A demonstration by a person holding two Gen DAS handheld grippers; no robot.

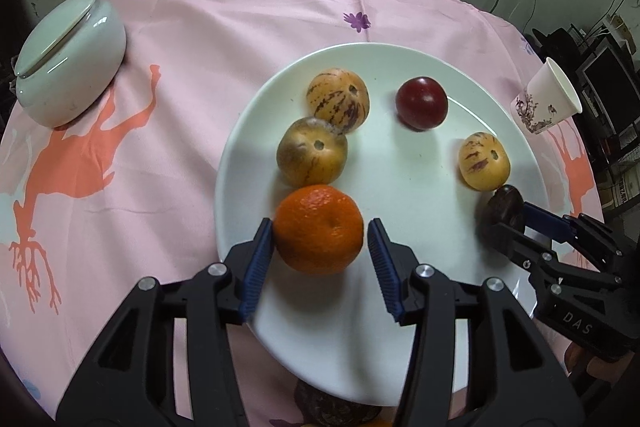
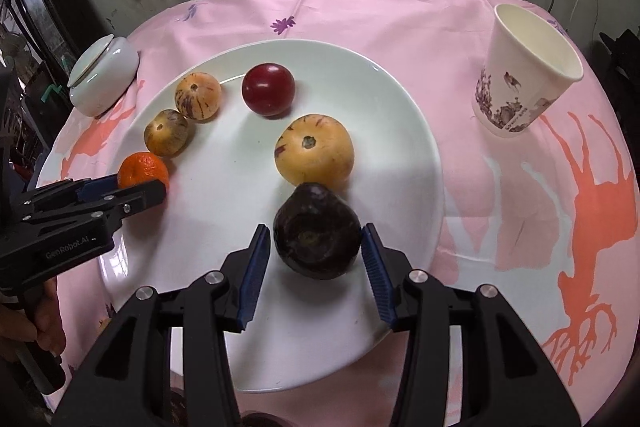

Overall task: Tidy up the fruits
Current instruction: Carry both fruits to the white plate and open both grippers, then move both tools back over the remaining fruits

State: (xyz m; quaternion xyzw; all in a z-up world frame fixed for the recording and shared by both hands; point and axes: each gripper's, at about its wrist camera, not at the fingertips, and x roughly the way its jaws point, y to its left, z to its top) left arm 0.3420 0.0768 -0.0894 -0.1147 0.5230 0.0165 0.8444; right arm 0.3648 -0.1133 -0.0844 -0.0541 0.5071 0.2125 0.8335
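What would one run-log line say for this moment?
left gripper: open, fingers astride orange | right gripper: open, fingers astride dark fruit | both fruits on white plate

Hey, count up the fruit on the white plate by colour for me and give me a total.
Yellow-tan with purple streaks: 3
Orange: 1
Red: 1
Dark purple, almost black: 1
Total: 6 on the white plate
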